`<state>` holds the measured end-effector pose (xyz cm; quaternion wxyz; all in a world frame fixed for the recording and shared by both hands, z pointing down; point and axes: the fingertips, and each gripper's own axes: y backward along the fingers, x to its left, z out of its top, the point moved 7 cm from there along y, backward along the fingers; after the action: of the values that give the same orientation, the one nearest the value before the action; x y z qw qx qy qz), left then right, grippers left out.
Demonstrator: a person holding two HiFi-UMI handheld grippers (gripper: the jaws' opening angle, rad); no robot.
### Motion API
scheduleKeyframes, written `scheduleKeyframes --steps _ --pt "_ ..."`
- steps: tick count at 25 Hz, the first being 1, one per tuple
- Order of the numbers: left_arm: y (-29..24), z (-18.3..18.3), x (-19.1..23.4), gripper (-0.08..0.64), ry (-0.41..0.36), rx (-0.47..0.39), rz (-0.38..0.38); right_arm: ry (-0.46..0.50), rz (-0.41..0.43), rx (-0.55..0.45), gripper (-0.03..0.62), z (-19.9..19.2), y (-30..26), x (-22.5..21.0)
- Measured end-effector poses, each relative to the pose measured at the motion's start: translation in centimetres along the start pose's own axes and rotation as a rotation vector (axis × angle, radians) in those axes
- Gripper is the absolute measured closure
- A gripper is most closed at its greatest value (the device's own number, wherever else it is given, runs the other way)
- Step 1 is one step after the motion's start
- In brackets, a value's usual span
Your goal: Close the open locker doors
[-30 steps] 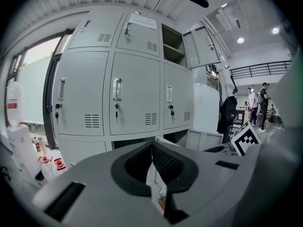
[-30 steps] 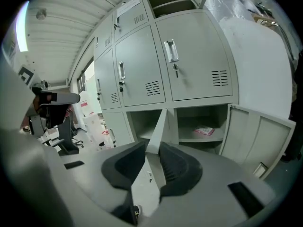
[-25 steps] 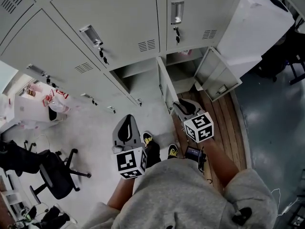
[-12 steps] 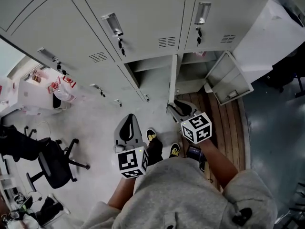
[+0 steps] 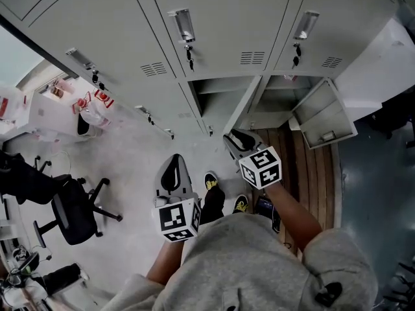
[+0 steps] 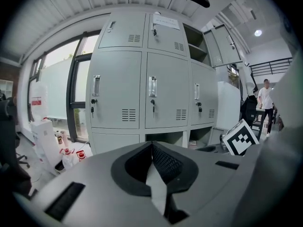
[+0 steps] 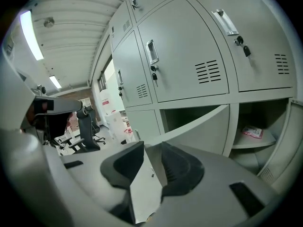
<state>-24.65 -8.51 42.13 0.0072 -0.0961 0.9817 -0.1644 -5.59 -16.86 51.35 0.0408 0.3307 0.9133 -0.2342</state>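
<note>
Two bottom lockers stand open. The middle door (image 5: pixel 249 105) is seen nearly edge-on, and the right door (image 5: pixel 322 118) is swung wide over the wooden floor. My right gripper (image 5: pixel 232 138) is at the middle door's free edge. In the right gripper view that door (image 7: pixel 199 126) runs up to my right gripper (image 7: pixel 151 148), whose jaws have just been opening. The door's edge sits at the gap, and the pads do not press on it. My left gripper (image 5: pixel 175 161) hangs lower left, away from the lockers. In its own view the left gripper (image 6: pixel 151 145) is shut on nothing.
A black office chair (image 5: pixel 71 216) and bags and boxes (image 5: pixel 91 105) stand at the left. A red-and-white packet (image 7: pixel 252 132) lies in the right locker. An upper locker (image 6: pixel 196 44) also gapes open. A person (image 6: pixel 265 96) stands far to the right.
The lockers have slid right and closer in the head view. The right gripper has stayed at the middle door's edge and drifted slightly left. The left gripper has kept its place in the picture.
</note>
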Motion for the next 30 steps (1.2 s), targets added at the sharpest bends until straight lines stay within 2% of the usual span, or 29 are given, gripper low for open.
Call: scheduleKeyframes --steps 12,30 --pt "-3.2 -0.3 3.0 0.549 0.029 0.038 -0.004 0.000 0.036 -0.015 0.469 2.5 -6.3 0.9" --pt "-9.7 1.1 8.3 0.549 0.027 0.056 -0.064 0.020 -0.145 0.008 0.520 5.8 -14.8 -2.6"
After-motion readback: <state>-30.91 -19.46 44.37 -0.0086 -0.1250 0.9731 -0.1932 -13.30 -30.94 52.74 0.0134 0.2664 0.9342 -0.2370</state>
